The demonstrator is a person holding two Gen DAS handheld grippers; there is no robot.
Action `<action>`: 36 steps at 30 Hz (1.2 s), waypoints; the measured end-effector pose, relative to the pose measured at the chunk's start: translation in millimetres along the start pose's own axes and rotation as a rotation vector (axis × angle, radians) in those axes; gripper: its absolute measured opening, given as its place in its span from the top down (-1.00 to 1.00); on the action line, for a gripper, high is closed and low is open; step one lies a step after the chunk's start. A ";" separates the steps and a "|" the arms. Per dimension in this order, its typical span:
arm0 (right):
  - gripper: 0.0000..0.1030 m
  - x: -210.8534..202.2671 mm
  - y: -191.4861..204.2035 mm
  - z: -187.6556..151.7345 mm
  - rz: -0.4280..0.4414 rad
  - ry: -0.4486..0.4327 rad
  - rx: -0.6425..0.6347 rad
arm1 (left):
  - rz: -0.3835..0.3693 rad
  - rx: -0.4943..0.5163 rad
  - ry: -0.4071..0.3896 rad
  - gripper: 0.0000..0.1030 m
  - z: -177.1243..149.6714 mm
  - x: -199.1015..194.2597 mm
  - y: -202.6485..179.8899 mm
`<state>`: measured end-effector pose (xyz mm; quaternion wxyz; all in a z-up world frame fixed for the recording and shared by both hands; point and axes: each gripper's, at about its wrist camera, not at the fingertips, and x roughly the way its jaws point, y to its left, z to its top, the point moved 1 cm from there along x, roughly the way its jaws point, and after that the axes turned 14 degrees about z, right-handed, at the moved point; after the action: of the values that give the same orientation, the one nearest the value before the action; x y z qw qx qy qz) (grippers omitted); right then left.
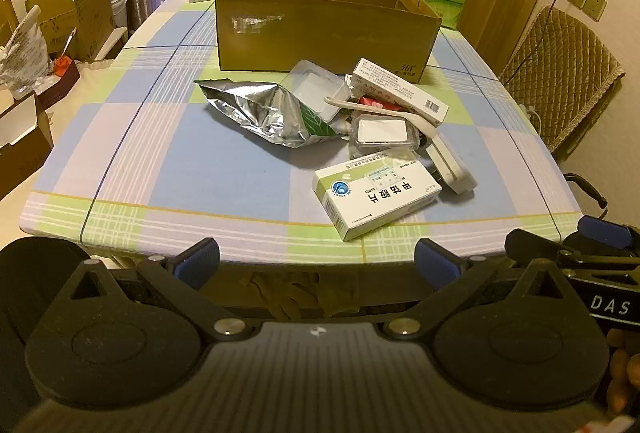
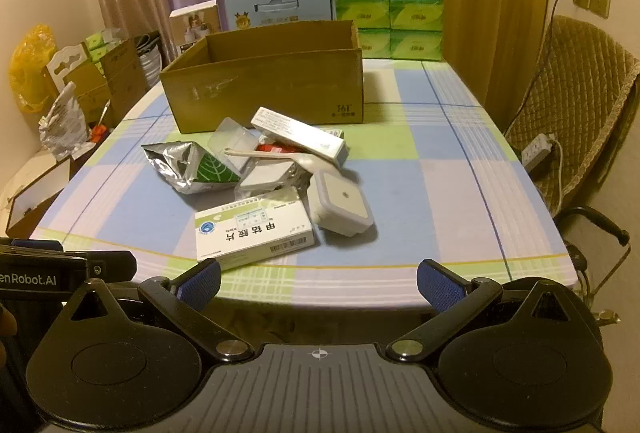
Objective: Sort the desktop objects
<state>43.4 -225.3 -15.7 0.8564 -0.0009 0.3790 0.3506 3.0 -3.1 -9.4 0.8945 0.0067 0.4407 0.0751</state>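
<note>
- Both claws are held back at the near edge of the counter [image 1: 120,137]; the left claw [image 1: 316,261] and the right claw [image 2: 318,283] are spread wide, and nothing is held in either.
- The objects to be sorted are heaped mid-counter, just in front of an open cardboard box [image 2: 264,89].
- Nearest the claws lies a white medicine box [image 2: 254,229]; it is judged light and stiff, best pinched across its narrow sides.
- Touching its right end rests a square white plug-in device [image 2: 340,207], probably hard, smooth and somewhat heavier; its flat sides are the likely hold.
- A crumpled foil bag [image 1: 260,109] lies at the left of the heap; it is expected to be soft and slippery, so a bunched fold should be taken.
- A long slim carton [image 1: 400,89] is propped tilted on the pile, over a pale plastic spoon [image 1: 372,107] and clear plastic trays [image 1: 316,89], which are judged flimsy.
- The cardboard box's inside is mostly hidden by its front wall; its contents cannot be told.
</note>
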 end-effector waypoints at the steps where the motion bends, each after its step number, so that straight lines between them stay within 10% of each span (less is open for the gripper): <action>1: -0.97 0.3 -0.3 0.0 0.000 0.001 0.001 | -0.001 -0.001 0.000 -0.98 -0.6 0.1 0.6; 36: -0.97 2.1 -2.2 -3.5 0.010 0.012 0.017 | 0.049 -0.075 0.025 -0.98 -4.3 3.6 -0.5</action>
<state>43.4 -226.7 -20.1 0.8522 0.0060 0.3871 0.3519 1.8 -3.2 -14.9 0.8865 -0.0172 0.4483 0.1135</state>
